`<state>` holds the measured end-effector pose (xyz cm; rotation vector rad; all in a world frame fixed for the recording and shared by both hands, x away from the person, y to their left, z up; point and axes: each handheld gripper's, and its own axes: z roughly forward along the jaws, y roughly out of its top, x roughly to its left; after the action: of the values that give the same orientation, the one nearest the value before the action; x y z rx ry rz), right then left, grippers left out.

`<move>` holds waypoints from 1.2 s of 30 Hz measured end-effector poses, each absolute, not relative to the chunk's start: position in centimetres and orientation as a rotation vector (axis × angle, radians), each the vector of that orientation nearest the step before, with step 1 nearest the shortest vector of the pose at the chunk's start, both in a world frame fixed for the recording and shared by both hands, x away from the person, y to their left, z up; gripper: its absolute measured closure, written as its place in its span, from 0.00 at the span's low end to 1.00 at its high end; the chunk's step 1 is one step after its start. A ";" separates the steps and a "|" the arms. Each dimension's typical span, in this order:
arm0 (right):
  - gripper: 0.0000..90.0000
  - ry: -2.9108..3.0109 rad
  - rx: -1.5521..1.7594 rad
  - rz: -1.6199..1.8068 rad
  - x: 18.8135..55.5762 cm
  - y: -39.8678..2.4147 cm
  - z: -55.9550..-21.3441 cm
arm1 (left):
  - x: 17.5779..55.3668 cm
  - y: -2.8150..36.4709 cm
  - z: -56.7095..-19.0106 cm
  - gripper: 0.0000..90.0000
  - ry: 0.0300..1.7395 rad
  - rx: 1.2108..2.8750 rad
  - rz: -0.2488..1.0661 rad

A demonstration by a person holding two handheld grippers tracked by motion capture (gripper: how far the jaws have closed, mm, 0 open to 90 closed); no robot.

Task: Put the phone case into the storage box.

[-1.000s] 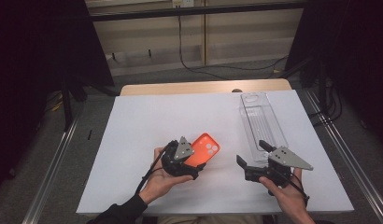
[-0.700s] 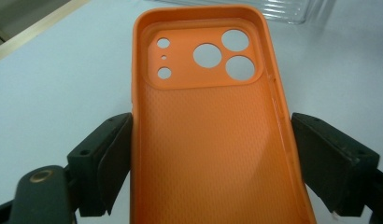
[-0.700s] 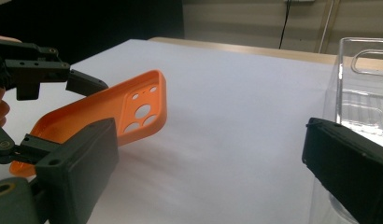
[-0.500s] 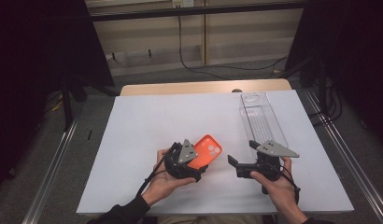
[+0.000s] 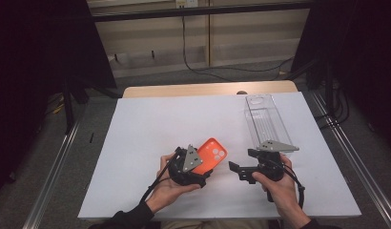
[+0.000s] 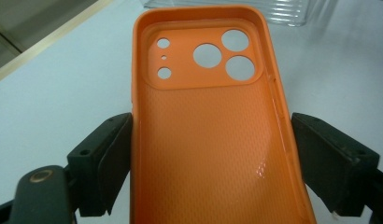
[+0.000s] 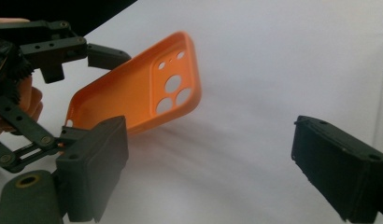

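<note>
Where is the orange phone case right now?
High view: the orange phone case sits near the table's front centre, held in the left gripper, raised off the white tabletop, left of the right gripper.

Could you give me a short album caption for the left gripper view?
Orange phone case, hollow side up, clamped between two black jaws above a white table.

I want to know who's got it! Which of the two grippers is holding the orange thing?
The left gripper is shut on the orange rubbery phone case. The right gripper is open, holding nothing.

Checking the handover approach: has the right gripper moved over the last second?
Yes. The right gripper has swung left, away from the clear plastic tray, toward the orange phone case.
</note>
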<state>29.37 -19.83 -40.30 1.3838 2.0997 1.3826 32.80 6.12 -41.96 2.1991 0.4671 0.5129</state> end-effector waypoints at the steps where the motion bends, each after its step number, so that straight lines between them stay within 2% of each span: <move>1: 0.12 2.106 1.382 1.385 29.4 -19.8 -40.2 | 32.8 6.1 -42.0 0.18 0.461 2.200 0.522; 13: 0.14 2.166 1.421 1.301 31.0 -18.3 -39.1 | 32.5 5.7 -42.1 0.18 0.438 2.172 0.591; 22: 0.29 2.218 1.455 1.301 31.5 -17.8 -38.7 | 32.1 5.7 -41.9 0.18 0.431 2.129 0.660; 27: 0.31 2.201 1.534 1.293 32.0 -17.5 -38.5 | 31.9 5.6 -41.8 0.18 0.416 2.119 0.671; 36: 0.52 2.193 1.652 1.335 32.5 -17.8 -38.0 | 31.5 5.5 -41.7 0.18 0.395 2.101 0.713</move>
<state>32.49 -17.82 -38.05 1.6518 2.1927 1.3349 31.51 5.46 -41.68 2.1012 0.3946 0.7133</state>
